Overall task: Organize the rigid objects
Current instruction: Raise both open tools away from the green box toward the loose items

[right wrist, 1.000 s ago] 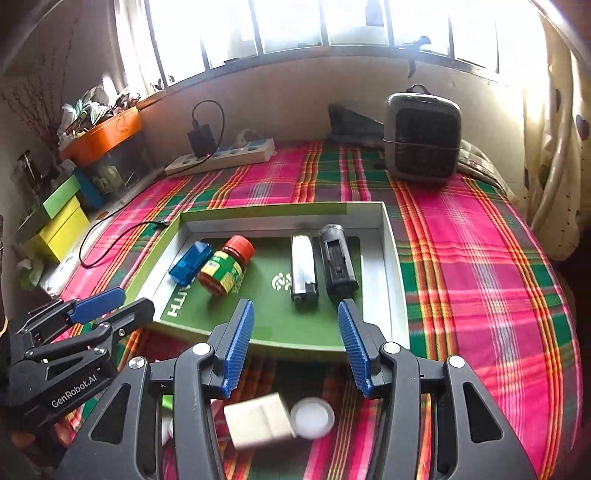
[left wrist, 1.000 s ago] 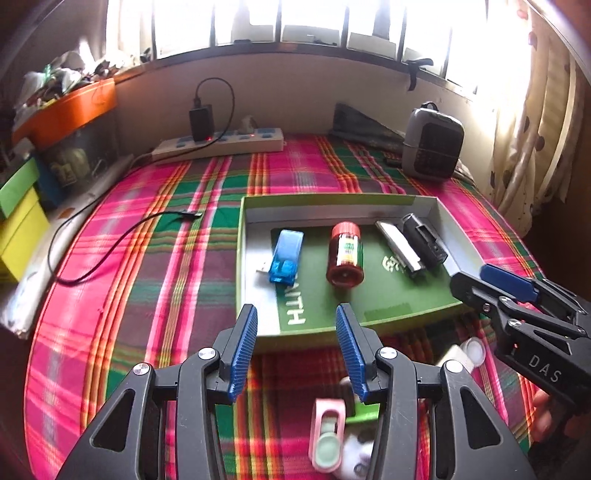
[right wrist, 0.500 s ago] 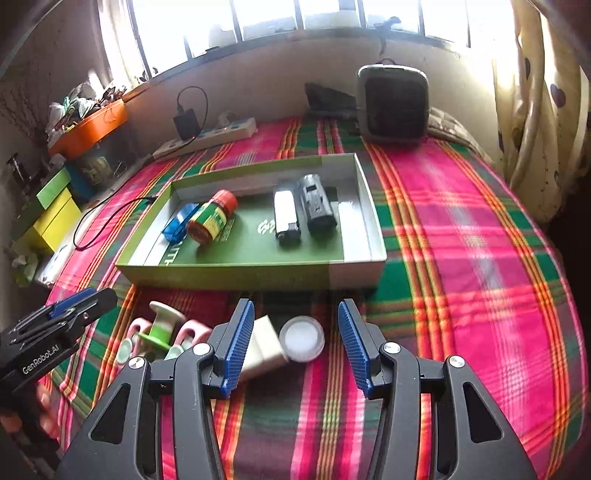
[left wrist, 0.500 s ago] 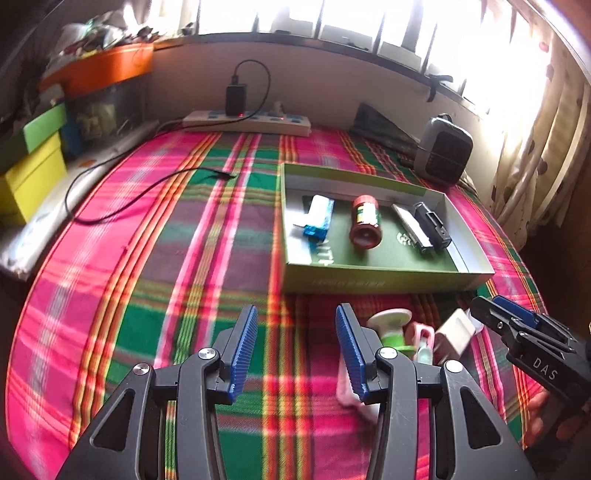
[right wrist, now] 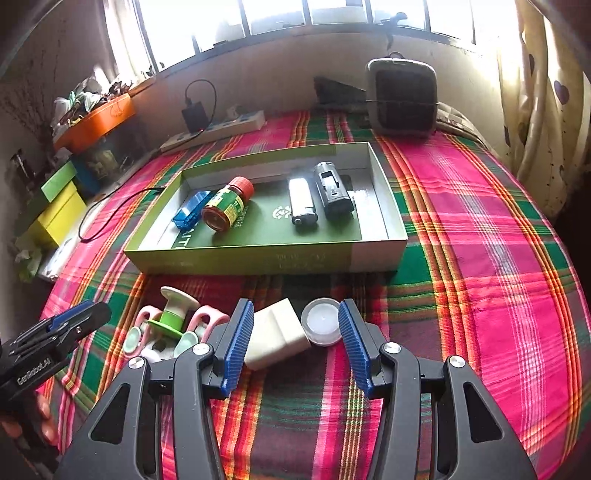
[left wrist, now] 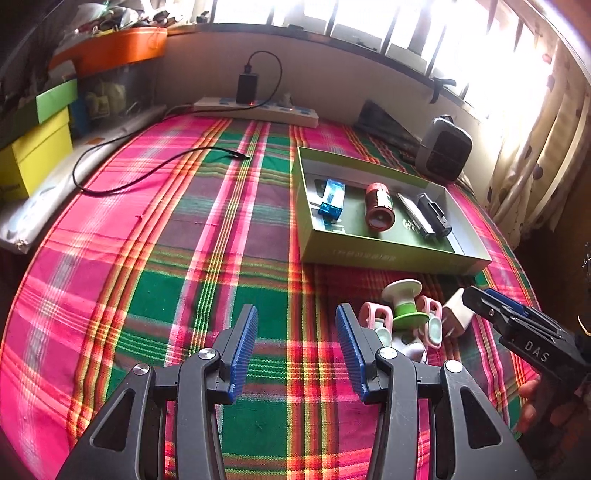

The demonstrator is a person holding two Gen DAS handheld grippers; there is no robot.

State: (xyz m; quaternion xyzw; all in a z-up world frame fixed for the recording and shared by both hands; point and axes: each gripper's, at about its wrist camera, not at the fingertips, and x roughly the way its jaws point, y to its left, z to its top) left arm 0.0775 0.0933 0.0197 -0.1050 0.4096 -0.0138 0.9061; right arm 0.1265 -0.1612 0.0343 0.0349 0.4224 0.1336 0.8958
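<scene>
Everywhere, plaid cloth [left wrist: 155,280] beneath windows [right wrist: 273,14]

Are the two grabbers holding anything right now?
No, both are open and empty. The left gripper is over bare cloth. The right gripper has the white block and round cap between its fingers, unpinched.

A pink, green and red plaid cloth [left wrist: 155,258] covers the bed. At its far edge a white power strip [left wrist: 258,110] lies along the wall with a black charger [left wrist: 246,88] plugged in; a black cable [left wrist: 147,162] trails loose over the cloth. A grey heater [right wrist: 402,98] stands in the far right corner beside spotted curtains [right wrist: 539,92]. On the left sit a yellow box [left wrist: 33,155], a green box [left wrist: 55,99] stacked on it, and an orange tray [left wrist: 110,48] higher up.
</scene>
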